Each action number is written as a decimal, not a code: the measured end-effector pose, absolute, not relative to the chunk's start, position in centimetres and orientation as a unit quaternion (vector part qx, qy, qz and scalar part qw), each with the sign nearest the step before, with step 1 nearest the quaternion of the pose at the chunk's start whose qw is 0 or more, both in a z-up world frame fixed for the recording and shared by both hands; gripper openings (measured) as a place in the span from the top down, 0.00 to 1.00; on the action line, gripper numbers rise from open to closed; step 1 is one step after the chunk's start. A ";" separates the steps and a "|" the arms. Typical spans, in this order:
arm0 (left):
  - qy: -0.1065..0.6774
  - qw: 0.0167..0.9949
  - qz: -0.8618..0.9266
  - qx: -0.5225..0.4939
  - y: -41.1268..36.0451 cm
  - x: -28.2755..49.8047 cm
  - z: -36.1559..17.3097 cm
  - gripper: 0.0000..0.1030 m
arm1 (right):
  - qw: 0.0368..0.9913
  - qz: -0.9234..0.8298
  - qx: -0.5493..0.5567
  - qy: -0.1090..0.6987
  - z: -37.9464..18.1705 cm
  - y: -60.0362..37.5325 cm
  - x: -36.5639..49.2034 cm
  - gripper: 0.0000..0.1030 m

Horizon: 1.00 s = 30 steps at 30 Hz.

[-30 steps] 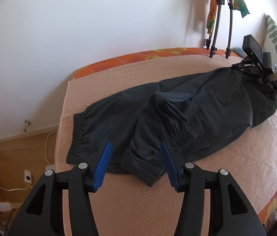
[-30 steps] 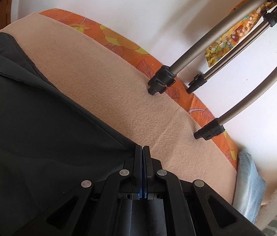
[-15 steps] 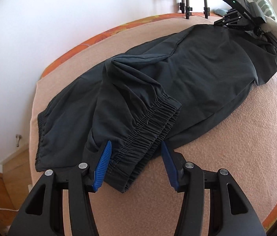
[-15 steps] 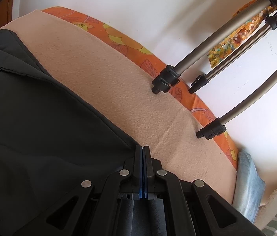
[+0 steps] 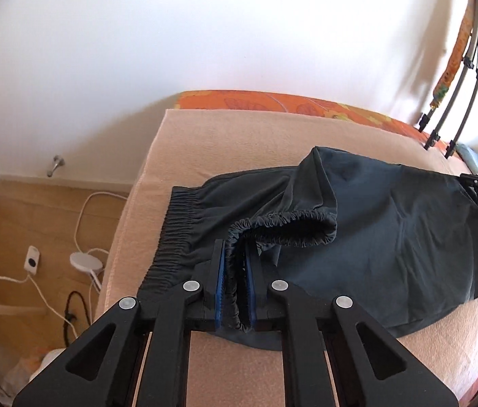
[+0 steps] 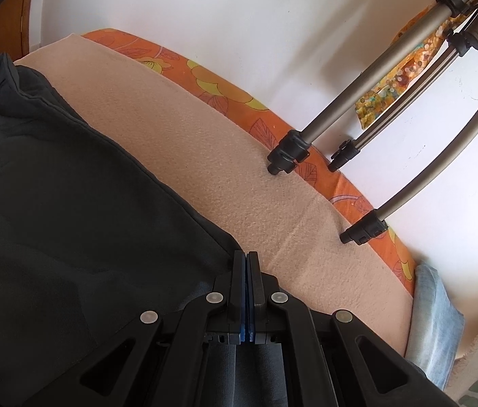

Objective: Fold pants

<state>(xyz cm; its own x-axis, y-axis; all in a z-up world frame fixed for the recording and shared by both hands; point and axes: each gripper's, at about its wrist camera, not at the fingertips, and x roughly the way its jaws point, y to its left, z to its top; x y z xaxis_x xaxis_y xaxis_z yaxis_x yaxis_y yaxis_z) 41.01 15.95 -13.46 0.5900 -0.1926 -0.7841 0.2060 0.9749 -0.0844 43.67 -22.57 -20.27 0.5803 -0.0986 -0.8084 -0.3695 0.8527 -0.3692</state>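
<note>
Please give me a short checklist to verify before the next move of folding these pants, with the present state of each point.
1. Left gripper has the upper leg's elastic cuff between its closing jaws: ok.
2. Right gripper shut at the pants edge: ok; cloth caught: cannot tell.
3. Other cuff lies flat on the blanket: ok.
4. Legs aligned: not ok, upper leg bunched.
5. Tripod legs apart from the pants: ok.

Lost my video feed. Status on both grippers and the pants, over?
Left gripper closing on the elastic cuff, cuff between the pads. Right gripper shut on the pants edge. Tripod legs on the bed beside, clear of the fabric.
</note>
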 end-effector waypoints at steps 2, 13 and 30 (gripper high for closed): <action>0.443 0.890 -0.106 0.003 16.1 41.5 -14.0 0.91 | 0.848 0.083 -0.266 0.451 -20.3 -22.1 43.7 1.00; 0.446 0.893 -0.006 -0.065 21.1 42.4 -13.4 0.77 | 0.841 0.091 -0.294 0.444 -20.4 -20.1 44.6 1.00; 0.379 0.909 -0.165 0.051 7.7 34.9 -7.4 0.70 | 0.888 0.119 -0.159 0.415 -14.1 -25.4 39.2 0.68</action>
<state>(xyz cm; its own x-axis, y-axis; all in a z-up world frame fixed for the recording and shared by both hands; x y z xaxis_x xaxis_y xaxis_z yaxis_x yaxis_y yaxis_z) 34.92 7.72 -7.44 0.6589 -0.2614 -0.7054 0.3382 0.9405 -0.0326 39.15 -25.36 -14.11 0.6268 0.0783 -0.7753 -0.3432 0.9209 -0.1845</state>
